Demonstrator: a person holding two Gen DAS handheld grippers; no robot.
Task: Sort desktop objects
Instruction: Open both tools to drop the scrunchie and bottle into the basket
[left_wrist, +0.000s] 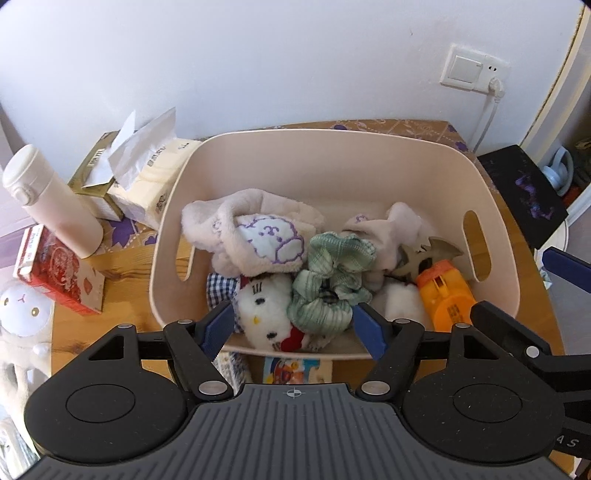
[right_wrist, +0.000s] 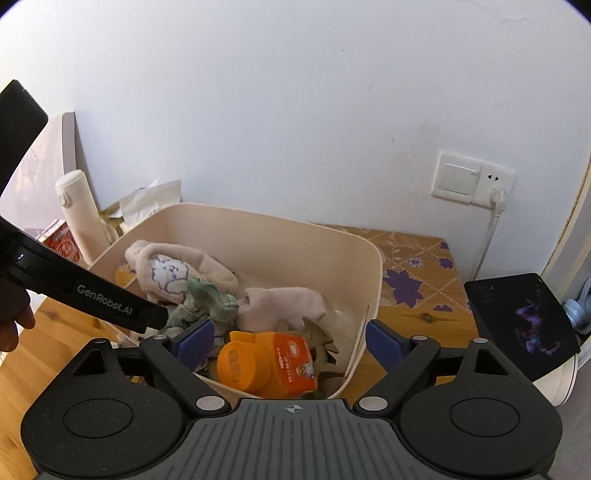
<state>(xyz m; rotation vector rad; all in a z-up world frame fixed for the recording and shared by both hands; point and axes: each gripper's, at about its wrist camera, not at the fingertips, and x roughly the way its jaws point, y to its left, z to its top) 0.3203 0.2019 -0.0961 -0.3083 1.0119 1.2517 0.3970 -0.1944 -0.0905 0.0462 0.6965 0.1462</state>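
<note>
One orange bottle (right_wrist: 267, 363) | lies flat in bin (right_wrist: 295, 225) | cap toward camera

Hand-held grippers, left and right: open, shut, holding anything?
Left hand-held gripper: open, holding nothing, above the bin.
Right hand-held gripper: open, holding nothing, above the orange bottle.

White wall (right_wrist: 295, 110) behind, daylit. Switch-and-socket plate (right_wrist: 471, 179) sat low on it, white plug and cable (right_wrist: 489, 229) in. Wooden table (right_wrist: 417, 325) carried a purple-flower cloth (right_wrist: 410, 273) along the wall edge.
</note>
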